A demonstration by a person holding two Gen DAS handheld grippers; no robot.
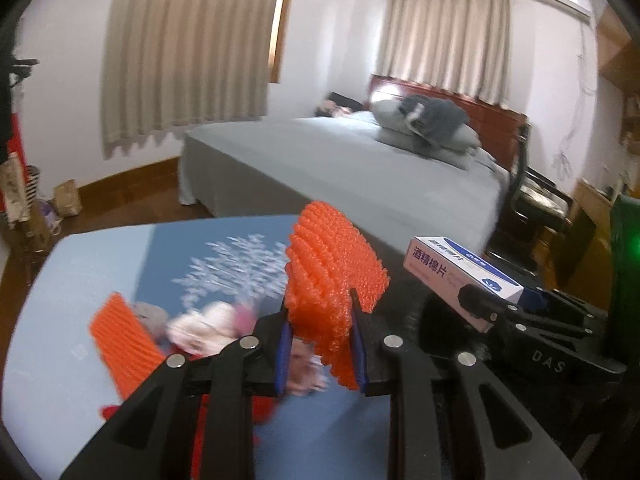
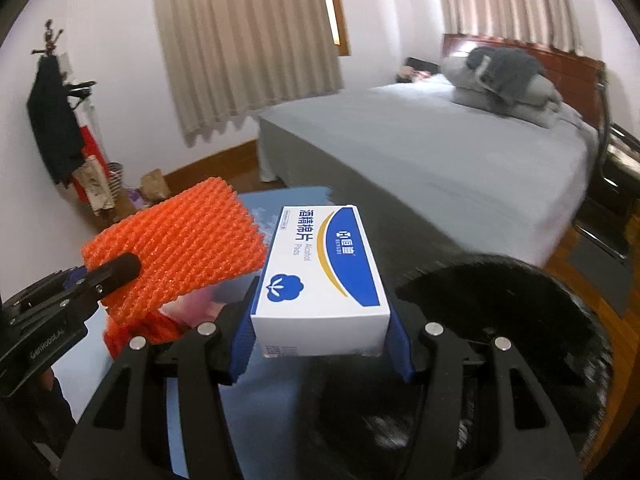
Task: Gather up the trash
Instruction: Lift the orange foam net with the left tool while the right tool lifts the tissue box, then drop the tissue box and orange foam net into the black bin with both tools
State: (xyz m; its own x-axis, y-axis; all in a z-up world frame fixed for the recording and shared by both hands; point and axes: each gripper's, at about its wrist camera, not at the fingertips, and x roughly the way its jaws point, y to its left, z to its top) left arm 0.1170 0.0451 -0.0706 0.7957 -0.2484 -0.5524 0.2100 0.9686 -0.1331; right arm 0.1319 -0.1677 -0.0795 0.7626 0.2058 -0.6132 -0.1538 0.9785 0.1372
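Left claw (image 1: 320, 332): jaws close together, blue pads pinching an orange foam net (image 1: 334, 276). The net stands up from the pads at frame centre, clear of the table (image 1: 60, 320). In the right wrist view the same claw (image 2: 120, 268) enters from the left edge, net (image 2: 176, 248) lifted beside the box.

Right claw (image 2: 320, 344): jaws about half open, blue pads pressed on both long sides of a white and blue box (image 2: 324, 276) of alcohol pads, held at frame centre above the table. In the left wrist view this claw (image 1: 492, 304) shows at right with the box (image 1: 460, 276) in its grip.

Below the left claw, lower left: a second orange net (image 1: 120, 344) and a blurred pink and white wad (image 1: 208, 324) lie on the blue table. A dark round rim (image 2: 540, 320) sits lower right in the right wrist view, just beside the right claw; what it is I cannot tell.

Beyond: grey bed (image 1: 340, 172), beige curtains (image 1: 184, 52), wood floor.
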